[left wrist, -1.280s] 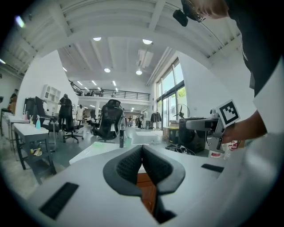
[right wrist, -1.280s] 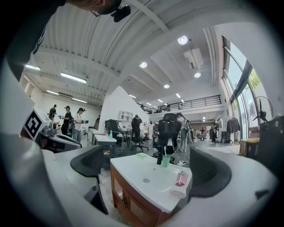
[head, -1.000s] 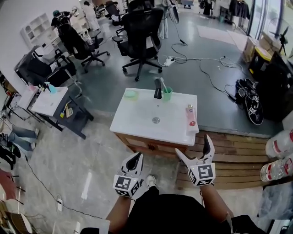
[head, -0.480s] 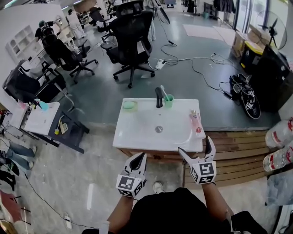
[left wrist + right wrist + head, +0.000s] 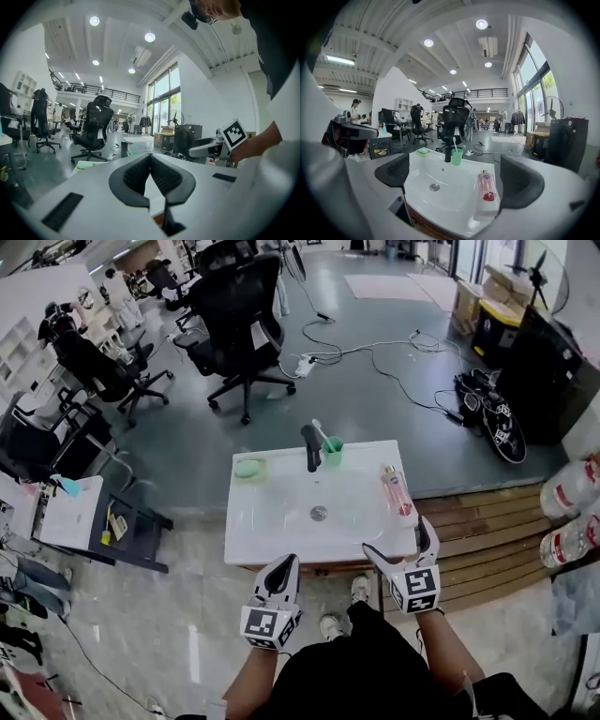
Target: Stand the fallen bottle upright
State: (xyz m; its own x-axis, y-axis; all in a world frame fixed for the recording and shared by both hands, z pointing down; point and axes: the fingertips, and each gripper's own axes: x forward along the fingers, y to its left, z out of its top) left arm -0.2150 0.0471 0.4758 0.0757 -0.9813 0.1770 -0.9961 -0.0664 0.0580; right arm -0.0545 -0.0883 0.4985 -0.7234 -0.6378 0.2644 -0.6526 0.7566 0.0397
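bottle (image 5: 397,491) lying flat on right rim of sink (image 5: 281,538) | right gripper (image 5: 398,542) spread, empty, short of it | left gripper (image 5: 280,568) clenched, empty | risk: off-centre pinch could roll bottle off the rim

Pink bottle (image 5: 396,491) down on its side
Translucent pink with a red round mark, it lies flat, lengthwise along the right ledge of the white sink (image 5: 272,538).

Grey floor (image 5: 187,442), black office chairs (image 5: 239,315), wooden platform (image 5: 478,521), tall windows (image 5: 532,98), round ceiling lights (image 5: 482,24)
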